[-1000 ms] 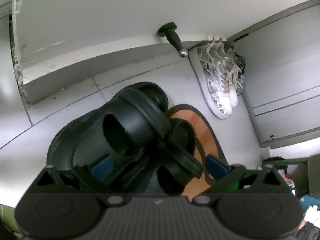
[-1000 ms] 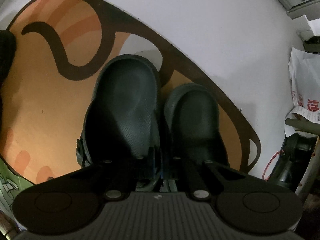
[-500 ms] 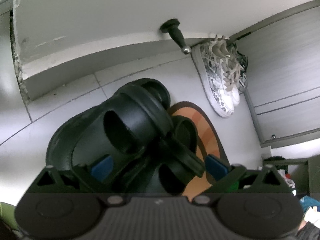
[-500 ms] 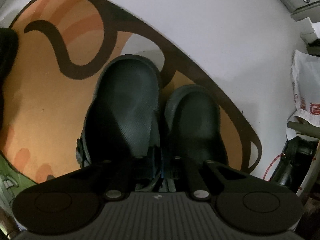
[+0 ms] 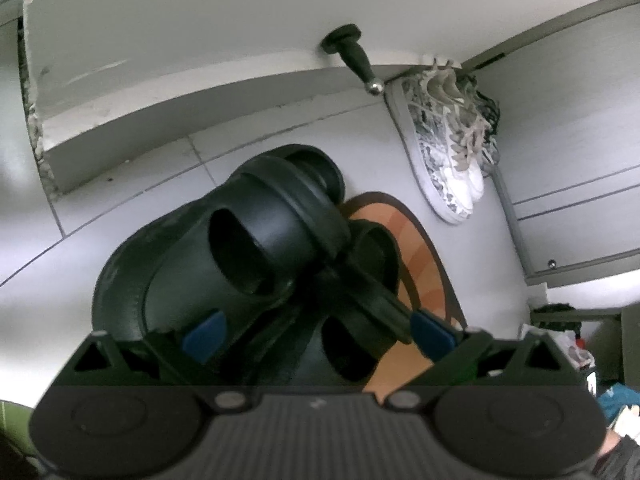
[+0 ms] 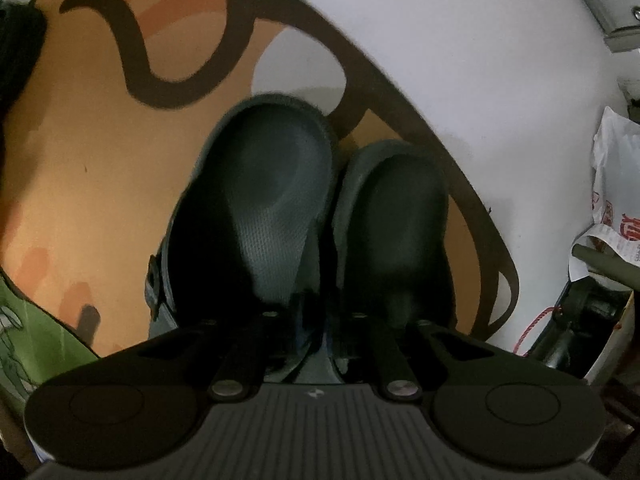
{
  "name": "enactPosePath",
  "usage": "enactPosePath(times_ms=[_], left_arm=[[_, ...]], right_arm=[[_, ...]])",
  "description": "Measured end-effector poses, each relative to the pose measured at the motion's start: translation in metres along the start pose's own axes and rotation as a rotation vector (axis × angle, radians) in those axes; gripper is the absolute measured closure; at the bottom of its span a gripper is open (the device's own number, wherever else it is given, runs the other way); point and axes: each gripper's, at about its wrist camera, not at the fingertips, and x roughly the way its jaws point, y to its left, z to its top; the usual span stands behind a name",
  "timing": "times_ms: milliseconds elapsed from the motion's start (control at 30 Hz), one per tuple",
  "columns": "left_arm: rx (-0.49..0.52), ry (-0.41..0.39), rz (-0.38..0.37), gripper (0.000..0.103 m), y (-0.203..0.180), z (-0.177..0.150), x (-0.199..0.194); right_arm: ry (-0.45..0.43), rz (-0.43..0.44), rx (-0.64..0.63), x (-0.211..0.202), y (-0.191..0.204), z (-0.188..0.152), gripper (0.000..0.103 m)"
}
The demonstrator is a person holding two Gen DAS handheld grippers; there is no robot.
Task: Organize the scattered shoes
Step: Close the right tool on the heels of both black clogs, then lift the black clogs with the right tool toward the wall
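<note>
Jaws of the right gripper (image 6: 316, 344) are opening, releasing 2 grey clogs (image 6: 272, 208) paired on the mat (image 6: 92, 168); left gripper (image 5: 316, 332) jaws grasp black sandals (image 5: 256, 248).

- Left wrist view: slants down, close over black slippers (image 5: 256, 248); wall beyond.
- Right wrist view: steeply down, close over dark clogs (image 6: 320, 208).
- Shared: orange mat (image 5: 416, 240) (image 6: 100, 160).

- Black sandals (image 5: 256, 240) between the fingers (image 5: 202, 330): smooth, matt rubbery plastic.
- Dark clogs (image 6: 276, 196) ahead of the fingers: matt foam, finely pebbled insole.
- Orange mat (image 6: 100, 184) beneath them: flat, matt cloth.
- Patterned sneakers (image 5: 444, 148) beyond: cloth laces, glossy white toes.
- Floor (image 5: 132, 192): smooth, faintly shiny tiles.
</note>
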Motion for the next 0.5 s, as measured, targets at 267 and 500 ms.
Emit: enactPosePath(times_ms=[267,500], left_arm=[[0.004,0.001,0.000,0.003,0.000,0.000,0.000],[0.006,0.003,-0.007,0.003,-0.002,0.000,0.002]], right_arm=[[0.016,0.030,0.079,0.008,-0.016,-0.005,0.037],[0.055,0.168,0.200,0.036,-0.028,-0.023,0.076]])
